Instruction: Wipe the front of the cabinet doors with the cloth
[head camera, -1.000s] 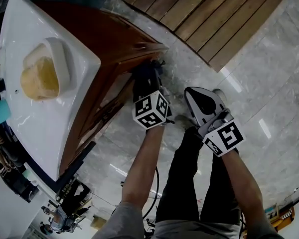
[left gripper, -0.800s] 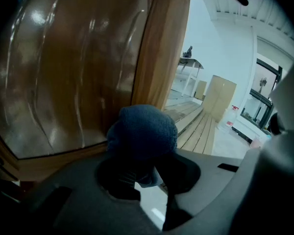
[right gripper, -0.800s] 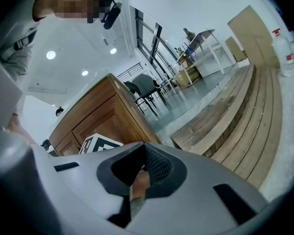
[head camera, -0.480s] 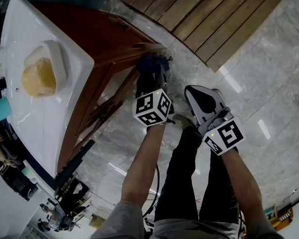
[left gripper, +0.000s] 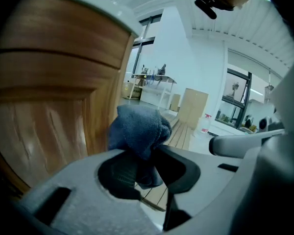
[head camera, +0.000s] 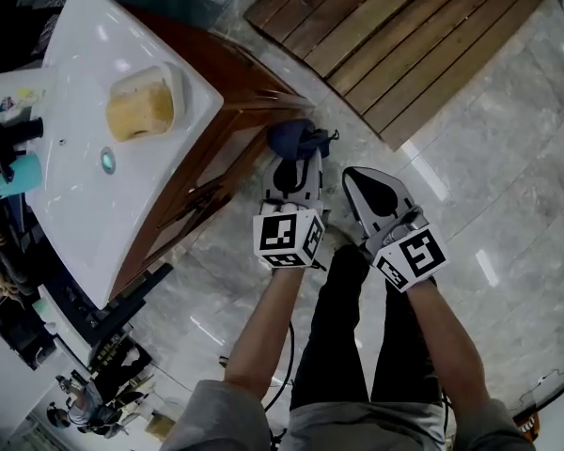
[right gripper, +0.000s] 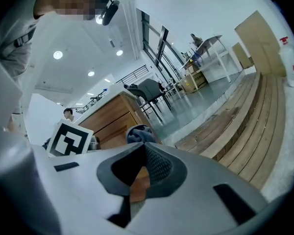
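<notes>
Cloth (left gripper: 139, 129), a bunched blue terry wad, sat pinched tight in my left gripper (left gripper: 148, 155) just beside the glossy panelled wooden cabinet door (left gripper: 44, 111), my right gripper (right gripper: 142, 148) closed on nothing.

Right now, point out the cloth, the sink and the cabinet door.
cloth (left gripper: 139, 126): left gripper view, bunched top.
sink (head camera: 141, 186): head view, bare white rim.
cabinet door (left gripper: 44, 126): left gripper view, wood panel.

Head view looks down (all share cabinet (head camera: 237, 81)).

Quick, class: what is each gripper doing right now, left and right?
Left gripper: closed, holding the blue cloth.
Right gripper: closed, empty.
</notes>
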Tool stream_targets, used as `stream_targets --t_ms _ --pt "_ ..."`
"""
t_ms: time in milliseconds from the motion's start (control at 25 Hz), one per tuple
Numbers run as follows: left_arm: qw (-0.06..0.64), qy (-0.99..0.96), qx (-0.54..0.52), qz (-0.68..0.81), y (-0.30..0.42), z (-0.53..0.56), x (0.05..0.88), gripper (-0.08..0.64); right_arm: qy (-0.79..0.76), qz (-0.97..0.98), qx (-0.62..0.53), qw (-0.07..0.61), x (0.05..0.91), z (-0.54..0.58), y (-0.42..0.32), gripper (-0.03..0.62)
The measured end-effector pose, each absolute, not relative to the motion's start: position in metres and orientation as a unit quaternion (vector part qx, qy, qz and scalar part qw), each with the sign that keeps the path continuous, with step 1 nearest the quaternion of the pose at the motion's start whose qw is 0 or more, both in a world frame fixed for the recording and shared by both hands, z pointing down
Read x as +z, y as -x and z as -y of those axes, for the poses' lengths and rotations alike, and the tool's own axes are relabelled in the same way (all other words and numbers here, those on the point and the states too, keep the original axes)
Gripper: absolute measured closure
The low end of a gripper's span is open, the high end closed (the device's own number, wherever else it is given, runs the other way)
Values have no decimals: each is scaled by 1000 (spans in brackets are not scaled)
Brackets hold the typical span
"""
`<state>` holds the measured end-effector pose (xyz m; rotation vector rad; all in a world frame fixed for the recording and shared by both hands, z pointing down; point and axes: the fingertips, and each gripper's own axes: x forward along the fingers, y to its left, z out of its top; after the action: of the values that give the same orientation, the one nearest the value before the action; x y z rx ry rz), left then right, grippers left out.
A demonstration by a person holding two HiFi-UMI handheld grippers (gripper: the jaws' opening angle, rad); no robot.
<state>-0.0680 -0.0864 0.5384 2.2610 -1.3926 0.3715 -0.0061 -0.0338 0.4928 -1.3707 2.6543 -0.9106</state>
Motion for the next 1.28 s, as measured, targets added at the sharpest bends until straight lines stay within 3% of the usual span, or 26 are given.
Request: stream_targets --t_ms 480,1280 --pt "176 -839 105 503 52 38 377 468 416 -874 -252 -5 374 9 -11 583" --pt "86 -850 72 515 31 -17 169 468 410 -893 -180 45 176 -19 -31 583"
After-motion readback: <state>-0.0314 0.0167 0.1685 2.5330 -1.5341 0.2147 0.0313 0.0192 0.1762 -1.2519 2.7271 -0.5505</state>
